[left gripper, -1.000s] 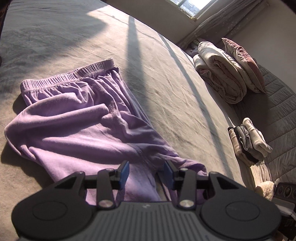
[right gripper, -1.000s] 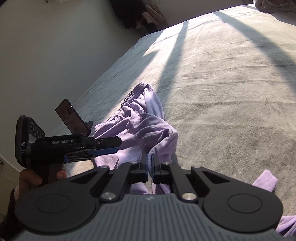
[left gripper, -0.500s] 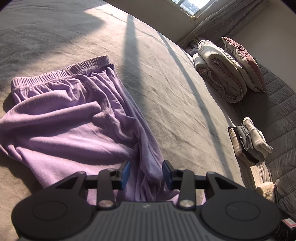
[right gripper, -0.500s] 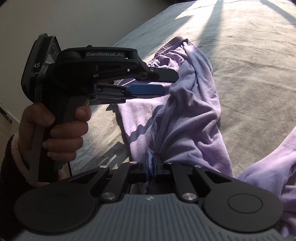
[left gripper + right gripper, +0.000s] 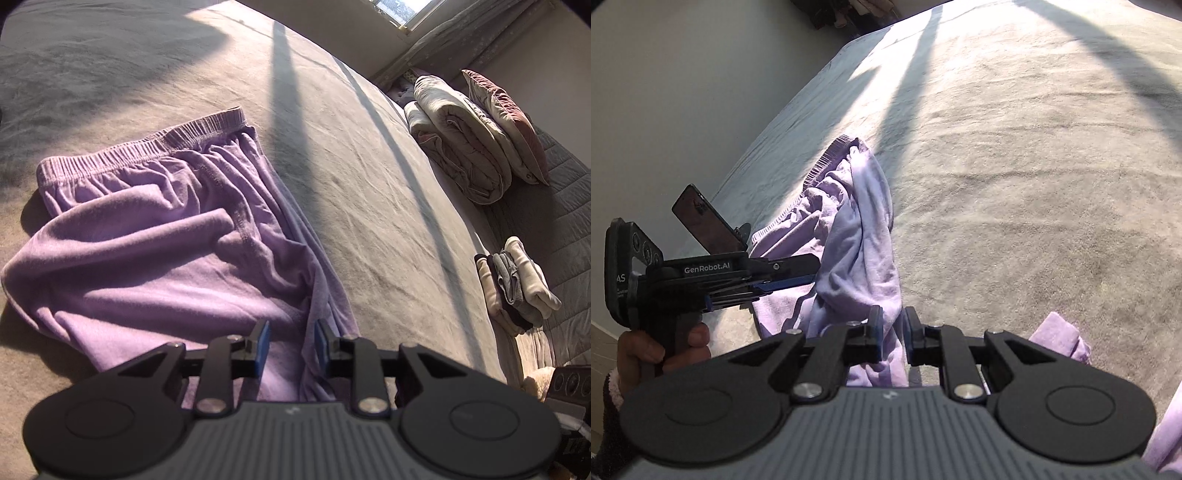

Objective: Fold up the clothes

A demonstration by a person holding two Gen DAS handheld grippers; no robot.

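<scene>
Lilac soft-knit trousers with gathered elastic waistband (image 5: 155, 236): rumpled, part-folded on grey bedspread (image 5: 369, 177). Left gripper (image 5: 290, 345) jaws just been closing, fabric between, not pinched; right gripper (image 5: 891, 332) jaws just been opening, fabric between, grip unclear.

- A wide bed (image 5: 369, 192) with a grey-beige cover fills the room, crossed by sunlight and long dark shadow bars.
- A window (image 5: 406, 11) with a pale curtain (image 5: 461, 40) sits at the far corner.
- Plain pale wall (image 5: 683, 92) runs beside the bed.

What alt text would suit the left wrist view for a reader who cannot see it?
Wrinkled lilac elastic-waist trousers lie on a grey-beige bedspread, a fold of their cloth between the parted blue-padded jaws of the left gripper, which have just been closing. A small stack of folded clothes sits far right.
</scene>
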